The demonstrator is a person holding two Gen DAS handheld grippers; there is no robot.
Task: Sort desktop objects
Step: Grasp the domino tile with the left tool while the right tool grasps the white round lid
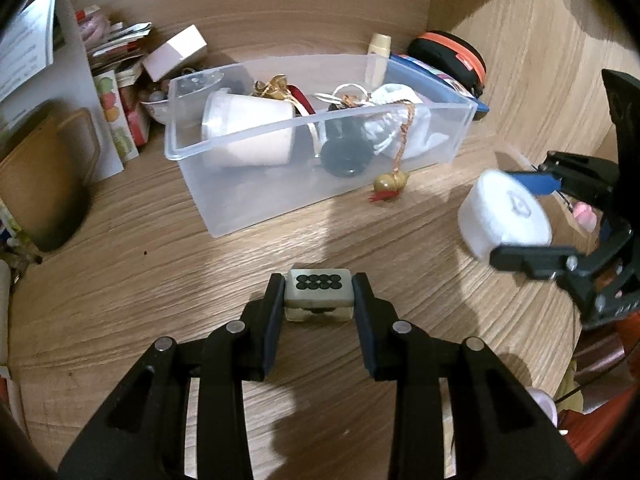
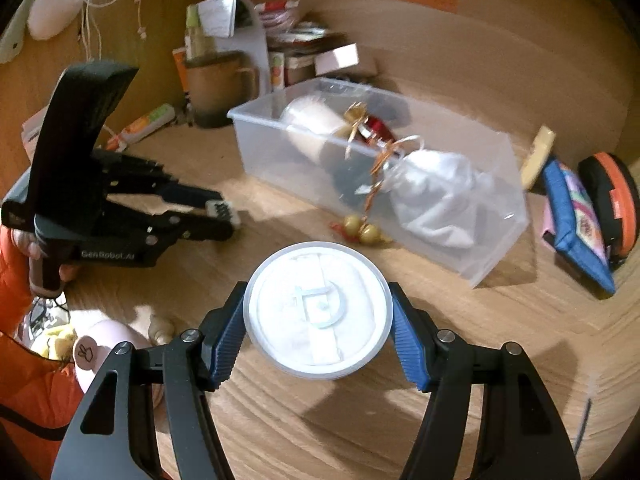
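Note:
My left gripper (image 1: 319, 295) is shut on a mahjong tile (image 1: 319, 286) with black dots, held just above the wooden desk; it also shows in the right wrist view (image 2: 220, 216). My right gripper (image 2: 318, 312) is shut on a round white container (image 2: 318, 310) with a clear lid, seen at the right in the left wrist view (image 1: 505, 213). A clear plastic bin (image 1: 256, 196) stands beyond both; it holds a white cup (image 1: 248, 128), a dark round object (image 1: 346, 152), a white cloth pouch (image 2: 436, 196) and ribbons. A gold bead charm (image 1: 390, 186) hangs over its front wall.
A brown mug (image 2: 216, 88), booklets and small boxes (image 1: 120, 92) crowd the back left. A black-orange case (image 2: 612, 196), a blue pouch (image 2: 576, 216) and a cream bottle (image 1: 378, 56) lie at the bin's right end. Wooden walls enclose the desk.

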